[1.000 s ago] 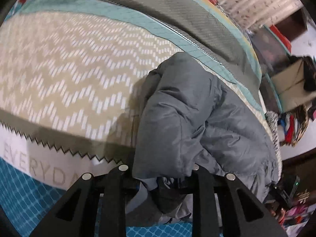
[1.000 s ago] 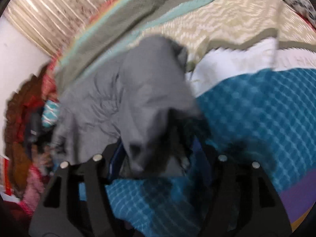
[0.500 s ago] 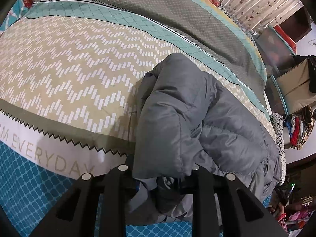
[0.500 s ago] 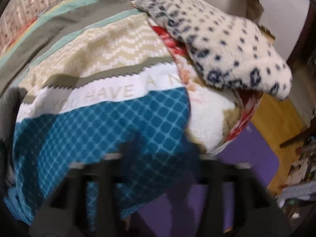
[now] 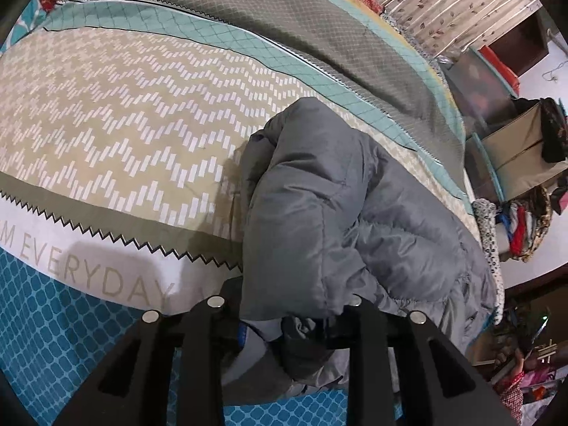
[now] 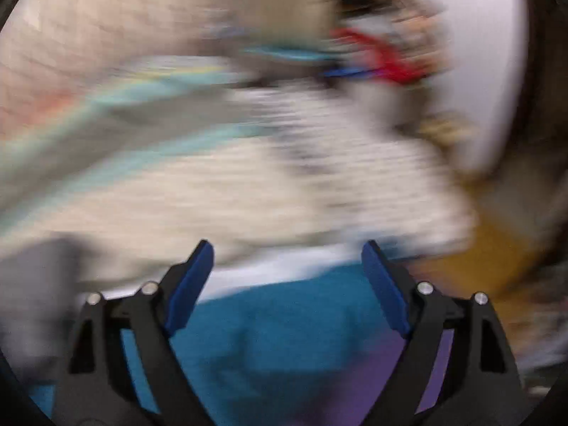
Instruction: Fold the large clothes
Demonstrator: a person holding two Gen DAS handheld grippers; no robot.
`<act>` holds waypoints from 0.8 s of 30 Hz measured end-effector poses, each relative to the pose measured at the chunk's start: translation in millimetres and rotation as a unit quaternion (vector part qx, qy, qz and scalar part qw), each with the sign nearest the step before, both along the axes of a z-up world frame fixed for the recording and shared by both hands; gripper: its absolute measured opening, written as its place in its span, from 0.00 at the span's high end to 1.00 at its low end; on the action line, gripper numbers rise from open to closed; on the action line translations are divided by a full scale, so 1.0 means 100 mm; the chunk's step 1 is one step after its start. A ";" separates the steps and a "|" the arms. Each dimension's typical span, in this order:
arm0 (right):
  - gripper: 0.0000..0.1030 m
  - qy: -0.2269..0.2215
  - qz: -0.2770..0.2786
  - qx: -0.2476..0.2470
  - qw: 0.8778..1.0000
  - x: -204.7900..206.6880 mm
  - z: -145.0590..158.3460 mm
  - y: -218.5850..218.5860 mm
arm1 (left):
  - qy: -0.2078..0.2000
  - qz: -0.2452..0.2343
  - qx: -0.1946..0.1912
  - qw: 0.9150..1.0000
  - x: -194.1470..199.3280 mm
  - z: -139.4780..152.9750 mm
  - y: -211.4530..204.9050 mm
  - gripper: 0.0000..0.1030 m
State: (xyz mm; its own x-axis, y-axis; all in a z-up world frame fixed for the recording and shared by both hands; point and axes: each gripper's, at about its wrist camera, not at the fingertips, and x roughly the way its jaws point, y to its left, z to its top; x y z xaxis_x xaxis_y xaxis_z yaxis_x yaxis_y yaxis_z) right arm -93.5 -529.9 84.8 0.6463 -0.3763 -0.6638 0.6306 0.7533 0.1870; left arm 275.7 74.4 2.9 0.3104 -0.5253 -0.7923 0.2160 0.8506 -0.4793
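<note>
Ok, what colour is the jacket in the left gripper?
Plain grey jacket, clearest in the left wrist view, pinched in the left gripper.

Grey puffy jacket [image 5: 340, 220] lies bunched on the patterned bedspread [image 5: 124, 135]

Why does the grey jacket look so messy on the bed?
The grey jacket lies bunched in puffy, uneven folds on the bedspread, not flat. The left tool grips its near edge, with dark lining crumpled between the fingers. The right tool is open and empty.
</note>
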 end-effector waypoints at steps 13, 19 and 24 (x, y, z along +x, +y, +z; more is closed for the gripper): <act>0.73 0.044 0.274 0.142 0.950 1.94 -0.71 1.44 | -0.013 -0.014 -0.004 1.000 -0.08 -0.12 -0.13 0.30; 0.91 0.019 0.342 -0.017 0.939 1.93 -0.05 2.09 | -0.040 0.009 -0.086 0.995 -0.13 0.15 0.02 0.52; 0.91 -0.051 0.329 -0.047 0.942 2.40 0.52 1.85 | -0.110 0.023 -0.109 0.988 0.17 0.72 0.05 0.52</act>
